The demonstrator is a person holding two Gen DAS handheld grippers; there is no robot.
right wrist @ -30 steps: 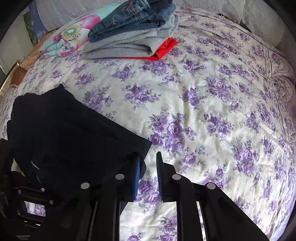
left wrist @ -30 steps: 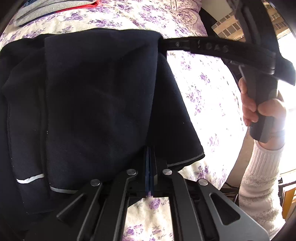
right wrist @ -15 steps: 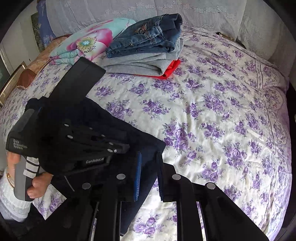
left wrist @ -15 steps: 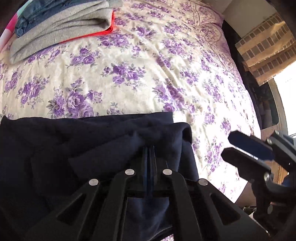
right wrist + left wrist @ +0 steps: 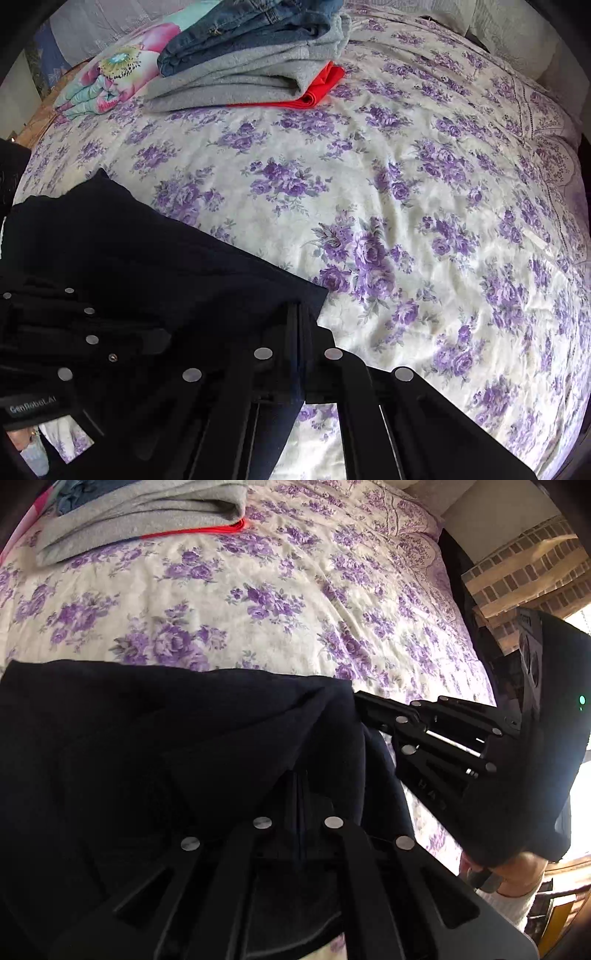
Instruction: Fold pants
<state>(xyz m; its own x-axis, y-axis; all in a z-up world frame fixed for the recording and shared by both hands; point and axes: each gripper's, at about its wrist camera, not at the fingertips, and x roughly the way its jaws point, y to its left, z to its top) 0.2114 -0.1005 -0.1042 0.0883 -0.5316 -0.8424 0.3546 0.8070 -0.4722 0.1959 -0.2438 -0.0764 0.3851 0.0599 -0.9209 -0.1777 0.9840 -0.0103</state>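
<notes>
pants (image 5: 155, 746) | left gripper (image 5: 300, 786), right gripper (image 5: 301, 325) both clamped on near edge | carry edge evenly, corners level, over bedspread (image 5: 406, 192)

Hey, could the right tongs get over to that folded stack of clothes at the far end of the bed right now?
Probably not yet. The right tongs are shut on the dark pants, so they are occupied. The flowered bedspread between them and the folded stack lies bare, though the stack sits well beyond them.
</notes>
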